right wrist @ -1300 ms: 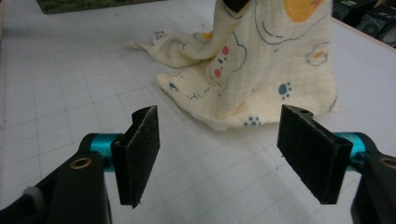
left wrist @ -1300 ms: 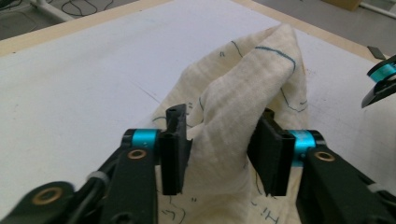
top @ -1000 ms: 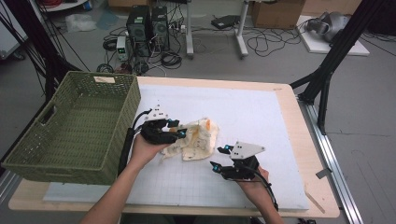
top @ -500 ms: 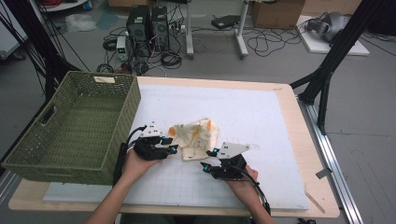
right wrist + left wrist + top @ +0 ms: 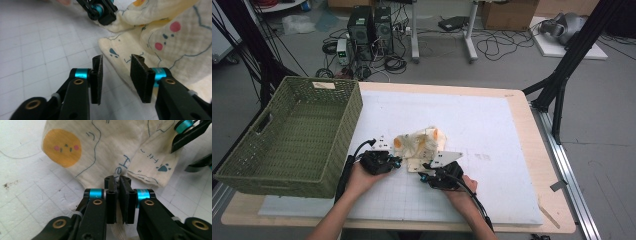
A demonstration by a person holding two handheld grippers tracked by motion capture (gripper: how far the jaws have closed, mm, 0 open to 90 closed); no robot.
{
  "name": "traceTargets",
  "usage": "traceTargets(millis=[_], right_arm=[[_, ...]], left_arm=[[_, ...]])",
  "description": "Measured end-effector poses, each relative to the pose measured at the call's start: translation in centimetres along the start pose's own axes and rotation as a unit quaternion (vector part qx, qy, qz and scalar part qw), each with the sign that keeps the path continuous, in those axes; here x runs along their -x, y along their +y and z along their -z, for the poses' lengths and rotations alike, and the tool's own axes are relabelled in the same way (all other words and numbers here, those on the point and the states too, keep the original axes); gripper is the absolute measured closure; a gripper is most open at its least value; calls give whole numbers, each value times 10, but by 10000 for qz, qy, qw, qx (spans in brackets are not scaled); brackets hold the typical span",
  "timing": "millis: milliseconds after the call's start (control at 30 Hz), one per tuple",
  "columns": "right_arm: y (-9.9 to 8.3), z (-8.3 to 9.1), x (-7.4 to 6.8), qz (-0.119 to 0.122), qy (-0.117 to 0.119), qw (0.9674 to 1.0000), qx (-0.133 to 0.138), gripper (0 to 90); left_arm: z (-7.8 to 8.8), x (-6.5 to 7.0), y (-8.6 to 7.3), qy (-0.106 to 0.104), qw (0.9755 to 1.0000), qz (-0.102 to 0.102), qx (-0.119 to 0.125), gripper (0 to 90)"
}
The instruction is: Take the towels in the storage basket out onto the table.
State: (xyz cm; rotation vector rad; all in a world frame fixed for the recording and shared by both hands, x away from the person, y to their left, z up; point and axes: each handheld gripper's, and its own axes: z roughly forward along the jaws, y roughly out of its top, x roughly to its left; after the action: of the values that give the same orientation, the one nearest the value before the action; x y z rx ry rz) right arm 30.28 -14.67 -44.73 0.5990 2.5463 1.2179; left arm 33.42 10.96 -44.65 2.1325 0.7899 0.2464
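Here, an edge of the cream cloth (image 5: 110,152) is pinched between the jaws of the left gripper (image 5: 119,185), which have just been closing and are now pressed together on the fabric, a strip of which is seen hanging below the pads in the left gripper view. The jaws of the right gripper (image 5: 117,65) have also just been closing, yet a clear gap is kept between them; the cloth's near corner, marked with a small blue paw print, is seen through that gap in the right gripper view, and the pads are not pressed on it. The cloth, printed with orange round faces, blue outlines and blue lettering, is seen crumpled on the white gridded mat (image 5: 492,130) near the front middle of the table (image 5: 557,210), with the two grippers set at its near edge, the left gripper (image 5: 398,163) at its left and the right gripper (image 5: 426,175) just beside it at the right. Each gripper is held by one hand of the person, whose forearms are brought in from the bottom of the high view. A green woven basket (image 5: 292,140) is placed at the left end of the table, well apart from the cloth.
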Motion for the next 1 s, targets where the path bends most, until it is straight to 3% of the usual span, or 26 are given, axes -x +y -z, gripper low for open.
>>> traceTargets(millis=[267, 533, 767, 1000], right_arm=[[-1, -5, 2, 46, 44, 9999, -133, 724], [-1, -4, 5, 61, 61, 9999, -143, 867], [-1, 0, 9, -20, 186, 9998, -8, 884], [-3, 18, 11, 30, 262, 9996, 93, 885]], left_arm=[[0, -1, 0, -24, 10000, 21, -8, 861], [0, -2, 0, -55, 10000, 74, 8, 863], [2, -3, 0, -57, 9999, 126, 35, 871], [19, -2, 2, -9, 9995, 137, 286, 878]])
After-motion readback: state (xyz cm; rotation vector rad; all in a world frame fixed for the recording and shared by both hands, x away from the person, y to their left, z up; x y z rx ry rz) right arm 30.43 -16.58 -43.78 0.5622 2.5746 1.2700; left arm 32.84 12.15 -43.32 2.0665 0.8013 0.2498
